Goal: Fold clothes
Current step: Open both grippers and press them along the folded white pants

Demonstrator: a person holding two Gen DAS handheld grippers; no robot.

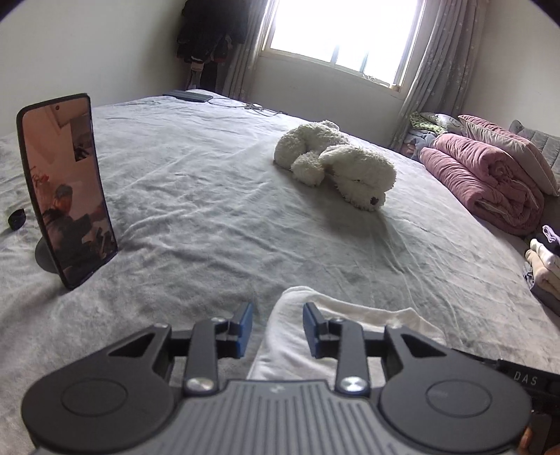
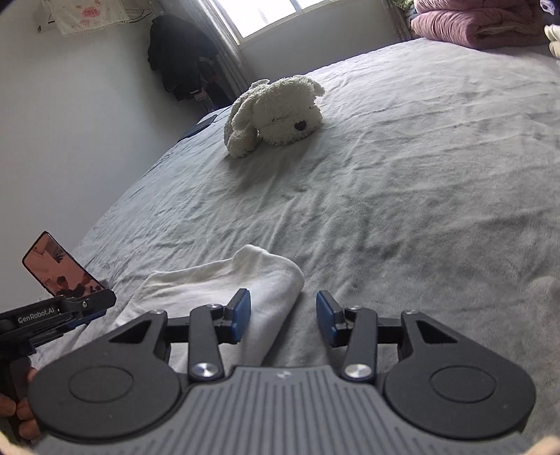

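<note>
The white garment (image 2: 224,283) is lying folded on the bed (image 2: 420,196), near its front edge. The left tool (image 1: 277,329) and right tool (image 2: 283,316) are hovering released at its two ends, probably positioning for another fold.

Daylight came through the window (image 1: 344,31), flanked by grey curtains (image 1: 437,59); pale walls (image 1: 87,45) enclosed a grey-sheeted bed (image 1: 210,196).

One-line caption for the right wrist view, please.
Right gripper open over the edge of a folded white garment on a grey bed, plush dog beyond, phone at left.
</note>
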